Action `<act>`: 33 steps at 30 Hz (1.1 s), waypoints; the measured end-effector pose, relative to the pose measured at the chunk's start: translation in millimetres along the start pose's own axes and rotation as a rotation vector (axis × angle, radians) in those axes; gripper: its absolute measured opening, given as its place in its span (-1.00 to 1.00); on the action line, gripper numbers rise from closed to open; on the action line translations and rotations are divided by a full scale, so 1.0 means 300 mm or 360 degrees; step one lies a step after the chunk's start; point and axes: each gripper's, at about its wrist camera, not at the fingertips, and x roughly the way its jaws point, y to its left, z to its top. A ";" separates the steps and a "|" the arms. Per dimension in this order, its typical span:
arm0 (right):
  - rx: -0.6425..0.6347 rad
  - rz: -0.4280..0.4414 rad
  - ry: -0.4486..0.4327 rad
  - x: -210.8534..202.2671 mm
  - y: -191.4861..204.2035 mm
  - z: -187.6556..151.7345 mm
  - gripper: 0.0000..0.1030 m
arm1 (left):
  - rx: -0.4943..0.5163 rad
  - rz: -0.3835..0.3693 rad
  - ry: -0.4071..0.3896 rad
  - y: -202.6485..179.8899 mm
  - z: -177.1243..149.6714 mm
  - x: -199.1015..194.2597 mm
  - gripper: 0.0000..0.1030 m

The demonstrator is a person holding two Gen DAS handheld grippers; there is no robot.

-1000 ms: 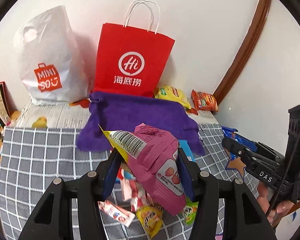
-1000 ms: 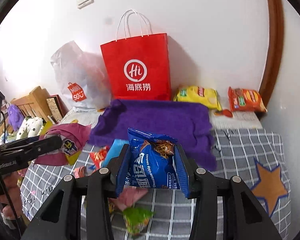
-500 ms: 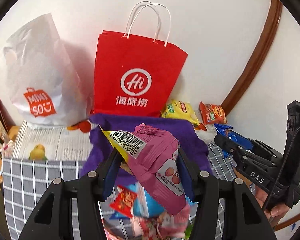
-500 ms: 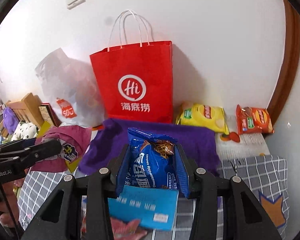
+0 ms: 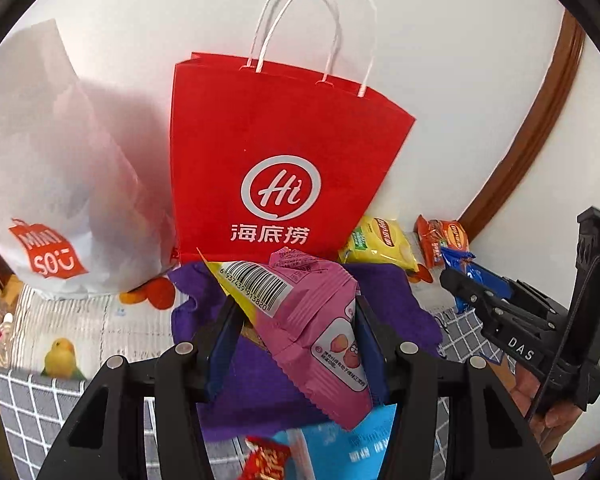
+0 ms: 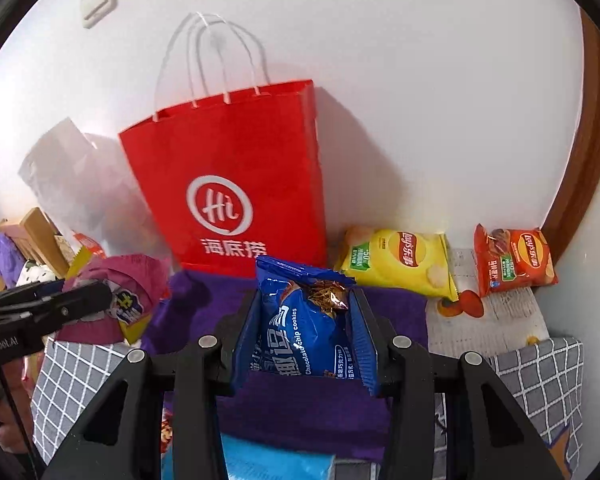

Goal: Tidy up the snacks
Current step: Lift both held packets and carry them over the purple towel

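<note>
My left gripper (image 5: pixel 296 332) is shut on a pink snack packet (image 5: pixel 316 320) with a barcode, held above the purple cloth (image 5: pixel 380 292). My right gripper (image 6: pixel 304 332) is shut on a blue chocolate chip cookie packet (image 6: pixel 300 320), also above the purple cloth (image 6: pixel 188 312). A red paper bag (image 5: pixel 284 168) with white handles stands upright against the wall just behind the cloth; it also shows in the right wrist view (image 6: pixel 236 184). The right gripper shows at the right of the left wrist view (image 5: pixel 456 284), and the left gripper at the left of the right wrist view (image 6: pixel 100 296).
A white Miniso plastic bag (image 5: pixel 48 184) stands left of the red bag. A yellow chip packet (image 6: pixel 400 260) and an orange chip packet (image 6: pixel 512 260) lie against the wall at right. Loose snacks, a blue packet (image 5: pixel 340 448) among them, lie on the grey checked tablecloth (image 6: pixel 540 368).
Both grippers have moved forward and up toward the red bag with their packets; the bag looks larger and the loose snacks have dropped to the bottom of view.
</note>
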 end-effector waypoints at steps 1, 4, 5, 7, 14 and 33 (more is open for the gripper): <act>-0.0010 0.0002 0.0012 0.019 -0.005 -0.004 -0.15 | -0.0002 0.0000 0.0005 0.006 0.002 0.016 0.02; -0.0018 0.0019 0.0058 0.084 -0.022 -0.023 -0.15 | -0.0010 0.0003 0.0039 0.030 -0.001 0.081 0.02; -0.0012 0.0015 0.0081 0.115 -0.030 -0.035 -0.15 | -0.0011 0.0007 0.0057 0.041 -0.006 0.105 0.02; -0.0028 0.0002 0.0135 0.162 -0.035 -0.047 -0.15 | -0.0034 0.0010 0.0099 0.069 -0.020 0.156 0.02; -0.0049 -0.0044 0.0264 0.293 -0.068 -0.093 -0.15 | -0.0102 0.0069 0.0208 0.151 -0.032 0.247 0.01; -0.0025 -0.0097 0.0478 0.430 -0.121 -0.155 -0.14 | -0.0074 0.0115 0.0342 0.152 -0.069 0.350 0.01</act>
